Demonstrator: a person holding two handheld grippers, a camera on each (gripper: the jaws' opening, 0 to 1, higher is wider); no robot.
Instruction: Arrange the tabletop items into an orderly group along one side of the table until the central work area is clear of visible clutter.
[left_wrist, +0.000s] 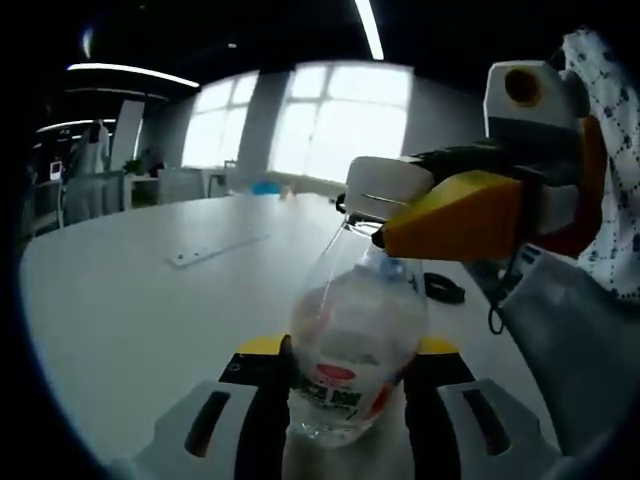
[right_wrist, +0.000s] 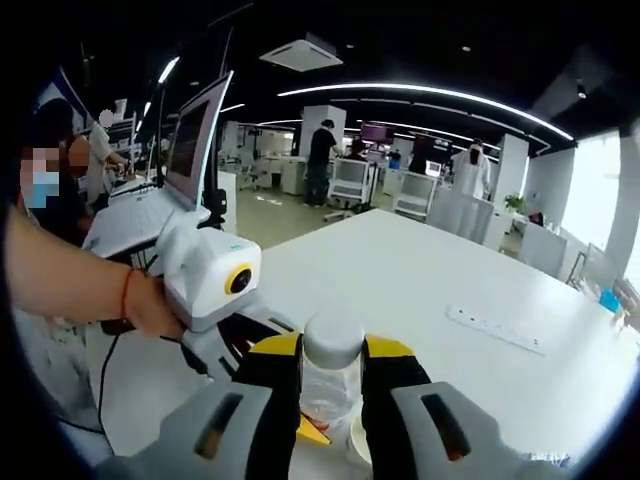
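A clear plastic bottle (left_wrist: 355, 340) with a red and white label stands just above the white table (left_wrist: 120, 320). My left gripper (left_wrist: 350, 390) is shut on its lower body, black pads on both sides. My right gripper (left_wrist: 366, 212) reaches in from the right and closes around the bottle's top. In the right gripper view the bottle's white cap (right_wrist: 333, 340) sits pinched between the fingers of my right gripper (right_wrist: 333, 366). My left gripper (right_wrist: 256, 336), held by a hand (right_wrist: 150, 305), comes in from the left below the cap.
A long white power strip (left_wrist: 215, 250) (right_wrist: 495, 328) lies farther out on the table. A black cable loop (left_wrist: 443, 288) rests near the right edge. An open laptop (right_wrist: 195, 140) stands at the table's left side. People and desks fill the room behind.
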